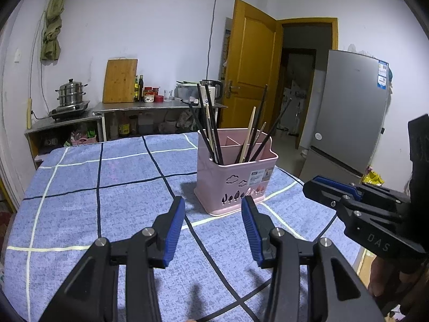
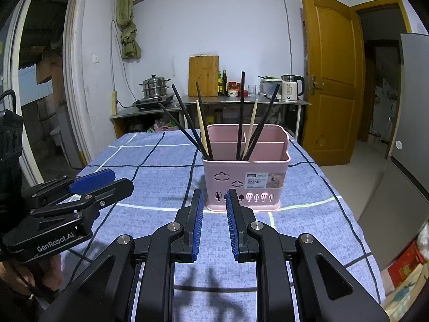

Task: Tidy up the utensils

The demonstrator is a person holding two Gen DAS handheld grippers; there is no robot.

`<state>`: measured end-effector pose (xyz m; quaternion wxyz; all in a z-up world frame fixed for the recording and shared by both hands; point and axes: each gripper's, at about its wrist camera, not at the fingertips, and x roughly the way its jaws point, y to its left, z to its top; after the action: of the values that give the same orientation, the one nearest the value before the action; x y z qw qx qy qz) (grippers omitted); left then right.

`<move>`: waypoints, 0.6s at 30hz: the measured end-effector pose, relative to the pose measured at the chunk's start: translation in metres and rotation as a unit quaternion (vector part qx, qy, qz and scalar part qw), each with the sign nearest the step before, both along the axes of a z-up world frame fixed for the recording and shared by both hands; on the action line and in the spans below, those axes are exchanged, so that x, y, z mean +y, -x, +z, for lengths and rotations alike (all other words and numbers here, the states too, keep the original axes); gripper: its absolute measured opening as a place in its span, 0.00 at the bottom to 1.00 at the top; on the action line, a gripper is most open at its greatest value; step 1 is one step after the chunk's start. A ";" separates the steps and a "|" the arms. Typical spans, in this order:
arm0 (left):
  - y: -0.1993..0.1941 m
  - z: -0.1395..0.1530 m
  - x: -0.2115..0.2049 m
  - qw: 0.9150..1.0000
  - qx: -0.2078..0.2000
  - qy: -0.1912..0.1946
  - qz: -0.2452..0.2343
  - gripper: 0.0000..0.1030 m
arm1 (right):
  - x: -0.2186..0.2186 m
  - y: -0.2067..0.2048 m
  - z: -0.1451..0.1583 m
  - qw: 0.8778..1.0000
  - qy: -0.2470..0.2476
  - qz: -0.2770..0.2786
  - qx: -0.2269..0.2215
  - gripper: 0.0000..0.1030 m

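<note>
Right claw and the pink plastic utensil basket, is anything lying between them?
Nothing: in the right wrist view, only bare blue checked tablecloth lies between the right claw and the pink plastic utensil basket.

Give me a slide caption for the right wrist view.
Both empty grippers face a pink basket of chopsticks.

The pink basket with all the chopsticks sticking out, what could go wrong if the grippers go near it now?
The chopsticks lean outward in different directions, so a gripper reaching in might knock some out. The pink basket looks light and stands on a soft checked tablecloth, so a sideways push might tip it. Both the left gripper and right gripper are empty.
</note>
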<state>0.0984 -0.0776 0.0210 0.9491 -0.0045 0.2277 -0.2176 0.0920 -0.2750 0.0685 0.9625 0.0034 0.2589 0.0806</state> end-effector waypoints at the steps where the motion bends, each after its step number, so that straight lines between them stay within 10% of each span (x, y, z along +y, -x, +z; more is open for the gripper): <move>1: 0.001 0.000 0.000 1.000 -0.002 -0.002 -0.001 0.47 | 0.000 0.000 0.000 1.000 0.000 0.000 0.000 0.17; 18: 0.001 -0.002 -0.003 1.000 0.001 -0.006 0.003 0.49 | -0.002 -0.001 -0.001 1.000 0.004 -0.002 0.002 0.18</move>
<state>0.0970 -0.0803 0.0188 0.9496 0.0007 0.2297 -0.2136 0.0929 -0.2766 0.0675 0.9622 0.0003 0.2609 0.0778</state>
